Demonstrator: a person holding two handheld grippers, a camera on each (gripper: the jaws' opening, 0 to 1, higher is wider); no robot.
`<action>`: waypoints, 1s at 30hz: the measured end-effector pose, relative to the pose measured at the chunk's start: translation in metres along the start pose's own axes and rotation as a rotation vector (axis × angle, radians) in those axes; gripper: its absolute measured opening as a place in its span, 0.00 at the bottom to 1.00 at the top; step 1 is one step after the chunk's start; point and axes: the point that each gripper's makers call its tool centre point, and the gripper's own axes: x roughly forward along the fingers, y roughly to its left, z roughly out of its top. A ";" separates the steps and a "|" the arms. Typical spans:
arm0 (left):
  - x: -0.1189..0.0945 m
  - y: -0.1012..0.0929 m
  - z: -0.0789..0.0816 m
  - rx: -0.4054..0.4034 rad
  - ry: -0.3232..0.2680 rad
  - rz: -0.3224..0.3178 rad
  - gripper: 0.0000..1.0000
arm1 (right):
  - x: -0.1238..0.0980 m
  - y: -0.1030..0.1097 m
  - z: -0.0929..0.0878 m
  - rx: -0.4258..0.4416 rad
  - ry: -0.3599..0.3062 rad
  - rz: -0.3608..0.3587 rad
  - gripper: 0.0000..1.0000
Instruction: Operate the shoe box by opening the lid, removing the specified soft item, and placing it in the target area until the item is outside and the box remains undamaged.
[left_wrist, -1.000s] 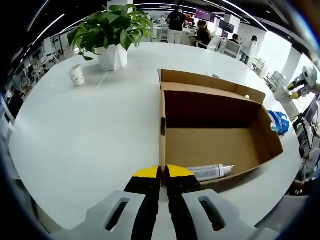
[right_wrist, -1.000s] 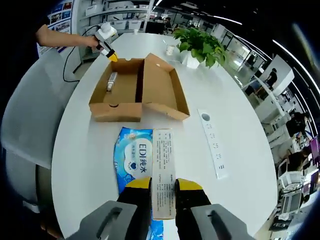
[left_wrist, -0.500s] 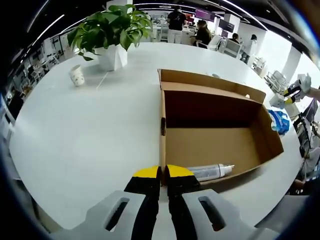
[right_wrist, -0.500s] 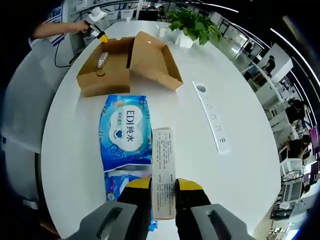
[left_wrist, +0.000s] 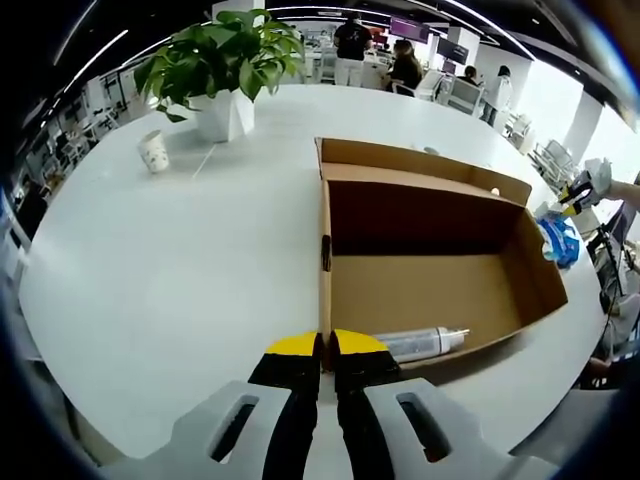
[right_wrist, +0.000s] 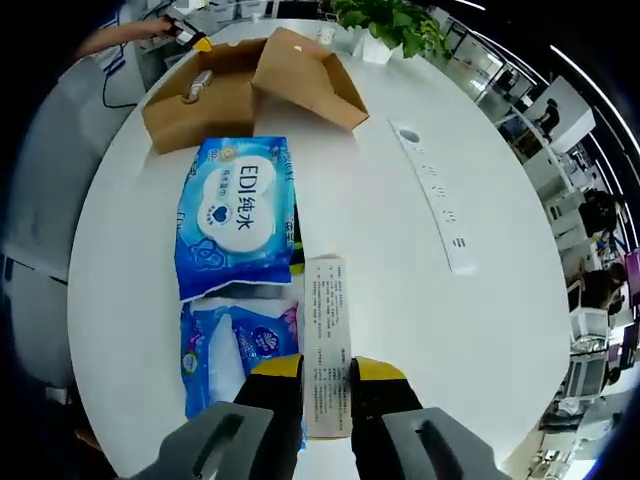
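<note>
The open cardboard shoe box (left_wrist: 430, 285) lies on the white table, its lid (left_wrist: 420, 165) folded back on the far side. A clear tube (left_wrist: 420, 343) rests inside by the near wall. My left gripper (left_wrist: 326, 352) is shut on the box's near left corner edge. A blue wet-wipes pack (right_wrist: 235, 215) lies flat on the table outside the box (right_wrist: 195, 110). My right gripper (right_wrist: 327, 372) is shut on a white printed strip (right_wrist: 328, 330) that runs up from its jaws beside the pack. From the left gripper view, the right gripper (left_wrist: 583, 186) hangs above the pack (left_wrist: 558, 240).
A second, smaller blue pack (right_wrist: 240, 350) lies just left of my right jaws. A white power strip (right_wrist: 435, 190) lies to the right. A potted plant (left_wrist: 220, 60) and a paper cup (left_wrist: 153, 150) stand at the far side. A hand (right_wrist: 130, 35) holds the left gripper (right_wrist: 190, 38).
The right gripper view has pulled back from the box with the strip still held; the wipes pack sits farther up and a second blue pack has appeared. The left gripper has not moved.
</note>
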 end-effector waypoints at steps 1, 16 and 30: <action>0.000 0.000 0.000 0.001 0.000 -0.001 0.01 | 0.002 0.001 -0.004 -0.014 0.019 0.005 0.14; 0.002 0.002 0.000 0.010 0.007 -0.001 0.01 | 0.006 -0.002 -0.023 -0.067 0.087 0.020 0.14; 0.003 0.001 0.000 0.012 0.012 -0.002 0.02 | 0.007 -0.008 -0.025 -0.101 0.124 0.003 0.15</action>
